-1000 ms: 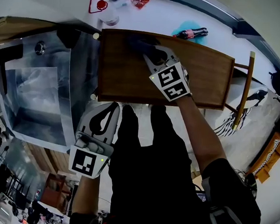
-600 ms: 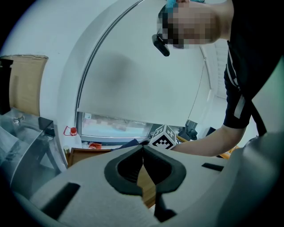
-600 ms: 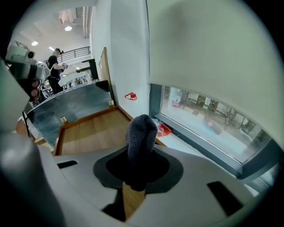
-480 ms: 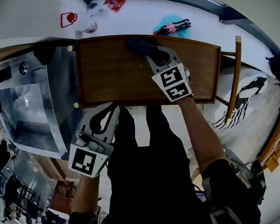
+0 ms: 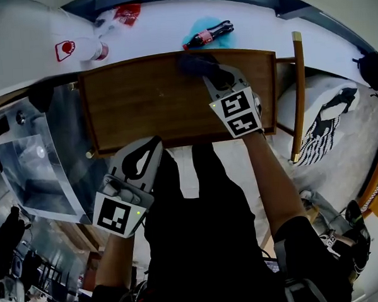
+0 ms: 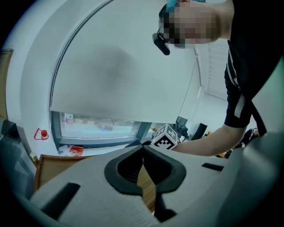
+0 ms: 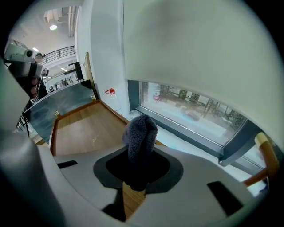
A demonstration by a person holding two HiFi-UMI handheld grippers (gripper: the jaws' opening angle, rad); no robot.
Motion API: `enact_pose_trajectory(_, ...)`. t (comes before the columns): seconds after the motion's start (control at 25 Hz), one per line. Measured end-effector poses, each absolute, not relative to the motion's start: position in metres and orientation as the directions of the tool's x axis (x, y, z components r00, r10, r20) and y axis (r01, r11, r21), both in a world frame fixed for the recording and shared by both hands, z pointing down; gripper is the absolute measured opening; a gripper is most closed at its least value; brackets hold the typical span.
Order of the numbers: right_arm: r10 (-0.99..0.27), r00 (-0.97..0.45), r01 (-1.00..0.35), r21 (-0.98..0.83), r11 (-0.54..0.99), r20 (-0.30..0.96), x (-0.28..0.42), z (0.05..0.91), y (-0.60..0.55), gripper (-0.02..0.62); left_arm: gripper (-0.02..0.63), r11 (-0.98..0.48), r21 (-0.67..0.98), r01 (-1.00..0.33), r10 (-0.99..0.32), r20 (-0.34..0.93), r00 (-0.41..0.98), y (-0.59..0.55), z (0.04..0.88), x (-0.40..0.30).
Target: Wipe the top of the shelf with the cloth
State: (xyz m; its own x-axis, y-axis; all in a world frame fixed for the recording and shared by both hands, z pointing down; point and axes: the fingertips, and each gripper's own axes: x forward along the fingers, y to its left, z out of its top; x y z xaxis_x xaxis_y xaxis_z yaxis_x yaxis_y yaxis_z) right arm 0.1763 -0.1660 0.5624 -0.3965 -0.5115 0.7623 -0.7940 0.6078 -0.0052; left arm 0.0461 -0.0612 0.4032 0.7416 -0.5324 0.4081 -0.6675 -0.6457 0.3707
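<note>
Right now the right gripper (image 7: 138,166) is clenched on a dark cloth (image 7: 140,133), apparently pressed to the far edge of the wooden shelf top (image 5: 142,105), mid-wipe. The left gripper (image 5: 141,158) hangs closed, empty, by the front edge. The next move likely calls for sweeping across the top.

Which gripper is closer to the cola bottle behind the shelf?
Right. The right gripper, shut on the cloth, is at the far edge of the shelf, just short of the cola bottle. The left gripper, shut, hangs by the near edge.
</note>
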Motion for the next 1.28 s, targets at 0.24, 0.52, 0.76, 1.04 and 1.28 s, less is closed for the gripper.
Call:
enact_pose_trajectory(0.24, -0.531, -0.336, -0.832, 0.020, 0.555, 0.778, 0.225, 0.562, -0.164, 0.069, 0.020, -0.676, 0.369, -0.638, -0.501, 0.405, 0.765, -0.065, 0.401, 0.080)
enact_pose_trajectory(0.52, -0.550, -0.239, -0.855, 0.095, 0.510, 0.800, 0.279, 0.558, -0.163, 0.069, 0.020, -0.705, 0.368, -0.606, -0.470, 0.399, 0.788, -0.068, 0.398, 0.114)
enact_pose_trajectory(0.76, -0.549, -0.138, -0.858, 0.177, 0.482, 0.824, 0.315, 0.556, -0.162, 0.069, 0.020, -0.715, 0.371, -0.592, -0.457, 0.393, 0.798, -0.071, 0.396, 0.135)
enact_pose_trajectory(1.04, -0.558, -0.066, -0.810, 0.282, 0.514, 0.827, 0.334, 0.548, -0.161, 0.069, 0.020, -0.723, 0.369, -0.584, -0.455, 0.382, 0.804, -0.072, 0.390, 0.151)
enact_pose_trajectory(1.28, -0.579, -0.104, -0.804, 0.275, 0.528, 0.809, 0.328, 0.528, -0.161, 0.069, 0.020, -0.718, 0.353, -0.600, -0.480, 0.373, 0.794, -0.073, 0.381, 0.142)
